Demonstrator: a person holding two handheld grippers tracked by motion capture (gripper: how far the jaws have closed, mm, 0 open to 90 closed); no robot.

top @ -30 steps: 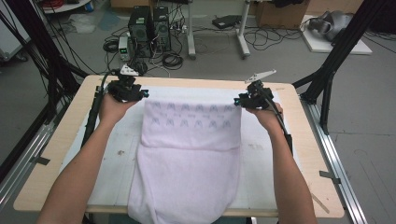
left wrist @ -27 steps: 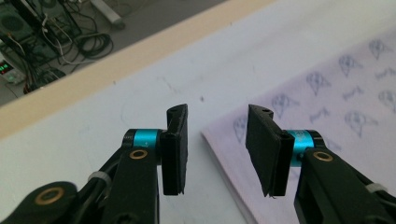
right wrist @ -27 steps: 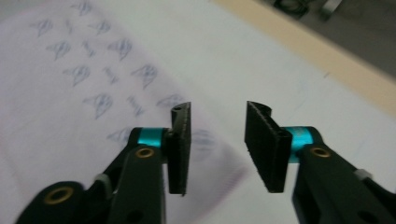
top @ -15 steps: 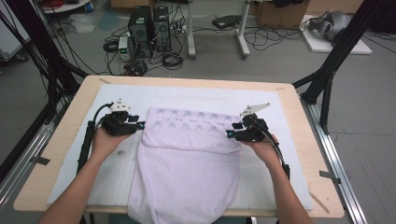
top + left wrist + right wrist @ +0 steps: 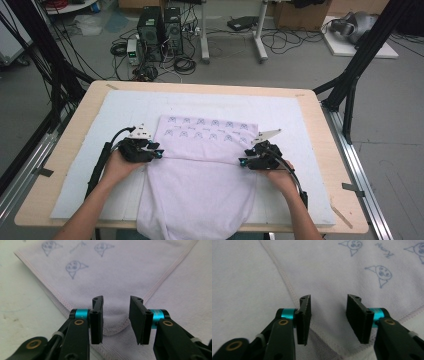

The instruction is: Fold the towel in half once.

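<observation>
Between both tongs' parted jaws lie the towel's [image 5: 200,165] folded corners.

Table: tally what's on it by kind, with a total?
Towel, pale lilac, far part folded over: 1
White mat under it: 1
Hand-held tools, left tool and right tool, both open at the fold's corners: 2
Total: 4

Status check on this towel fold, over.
Left gripper and right gripper open, jaws empty. Towel folded over, corners under the jaws. Nothing in the way.
</observation>
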